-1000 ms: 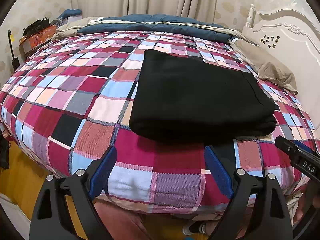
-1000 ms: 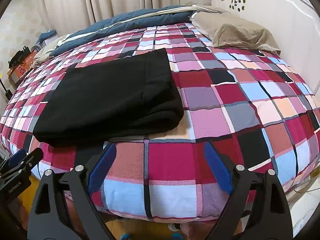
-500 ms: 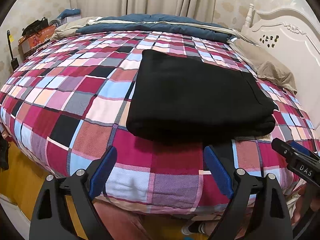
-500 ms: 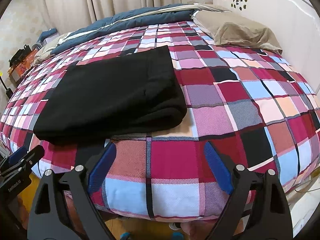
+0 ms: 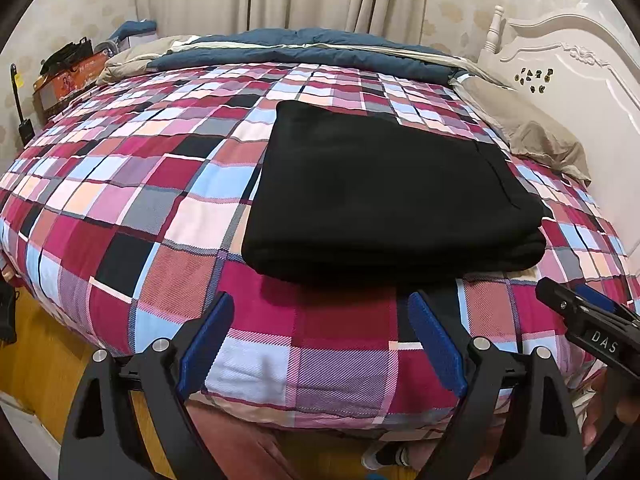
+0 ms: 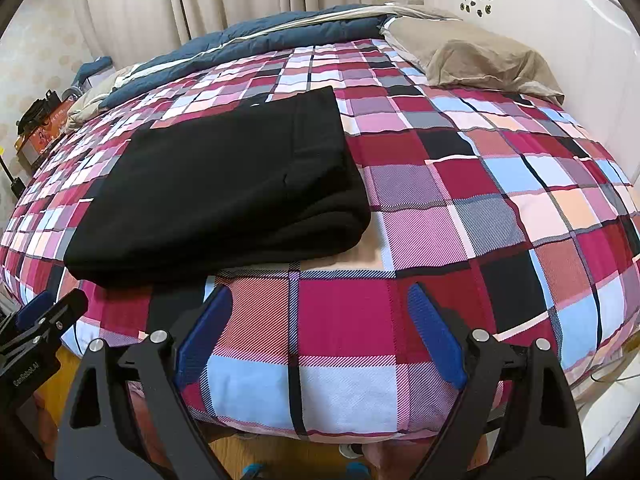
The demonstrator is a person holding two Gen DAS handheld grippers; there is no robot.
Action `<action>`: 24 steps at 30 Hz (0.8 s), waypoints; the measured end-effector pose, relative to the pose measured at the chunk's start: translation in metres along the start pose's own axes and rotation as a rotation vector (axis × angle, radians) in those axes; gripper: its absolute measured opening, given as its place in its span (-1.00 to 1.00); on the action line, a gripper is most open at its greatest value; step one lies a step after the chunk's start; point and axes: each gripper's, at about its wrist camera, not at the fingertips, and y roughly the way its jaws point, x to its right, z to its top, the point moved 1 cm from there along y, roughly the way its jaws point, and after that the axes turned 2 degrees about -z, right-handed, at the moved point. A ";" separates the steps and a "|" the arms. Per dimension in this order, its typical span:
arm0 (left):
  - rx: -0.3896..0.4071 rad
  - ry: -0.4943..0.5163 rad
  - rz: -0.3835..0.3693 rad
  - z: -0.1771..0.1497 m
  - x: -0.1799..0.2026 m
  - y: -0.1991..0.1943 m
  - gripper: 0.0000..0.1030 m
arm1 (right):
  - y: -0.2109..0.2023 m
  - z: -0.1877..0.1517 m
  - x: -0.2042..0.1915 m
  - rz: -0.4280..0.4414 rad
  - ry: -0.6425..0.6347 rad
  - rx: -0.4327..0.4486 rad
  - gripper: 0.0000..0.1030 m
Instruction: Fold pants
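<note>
The pants lie folded near the bed's front edge, both grippers' fingers apart and empty, so a careless brush could undo the thick fold.

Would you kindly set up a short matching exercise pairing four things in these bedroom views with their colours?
Things:
1. folded pants
2. pillow
3. quilt rolled along the far edge
4. headboard

Colours:
A. white
B. dark blue
C. black
D. beige

Pairs: 1-C, 2-D, 3-B, 4-A
</note>
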 end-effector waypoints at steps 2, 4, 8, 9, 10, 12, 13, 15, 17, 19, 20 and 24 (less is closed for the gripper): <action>0.000 0.004 0.003 0.001 0.001 0.000 0.70 | 0.000 0.000 0.000 0.002 -0.001 -0.003 0.73; 0.001 0.006 0.003 0.001 0.001 0.000 0.70 | 0.001 -0.001 0.000 0.002 -0.002 -0.004 0.73; 0.004 0.012 -0.001 0.002 0.003 0.000 0.70 | 0.001 -0.001 0.000 0.000 -0.002 -0.003 0.73; 0.004 0.013 -0.002 0.002 0.002 0.000 0.70 | 0.001 -0.001 0.000 0.000 -0.003 -0.003 0.73; 0.004 0.013 -0.002 0.002 0.003 -0.001 0.70 | 0.001 -0.001 0.000 0.000 -0.004 -0.004 0.73; 0.006 0.012 -0.006 0.002 0.003 -0.001 0.70 | 0.001 -0.001 0.000 -0.001 -0.002 -0.003 0.73; 0.006 0.011 -0.007 0.002 0.003 -0.001 0.70 | 0.002 -0.001 0.000 0.000 -0.001 -0.004 0.73; 0.006 0.011 -0.007 0.002 0.002 -0.001 0.70 | 0.002 -0.001 0.000 0.001 -0.001 -0.008 0.73; 0.008 0.013 -0.011 0.003 0.002 -0.001 0.70 | 0.003 -0.001 0.000 0.001 -0.003 -0.009 0.73; 0.015 0.019 -0.007 0.004 0.003 -0.001 0.70 | 0.003 0.000 0.000 0.002 -0.004 -0.012 0.73; 0.018 0.022 -0.006 0.004 0.003 -0.002 0.70 | 0.004 0.000 0.000 0.002 -0.005 -0.012 0.73; 0.031 0.040 0.001 0.005 0.006 -0.003 0.70 | 0.005 0.000 0.000 0.004 -0.007 -0.015 0.73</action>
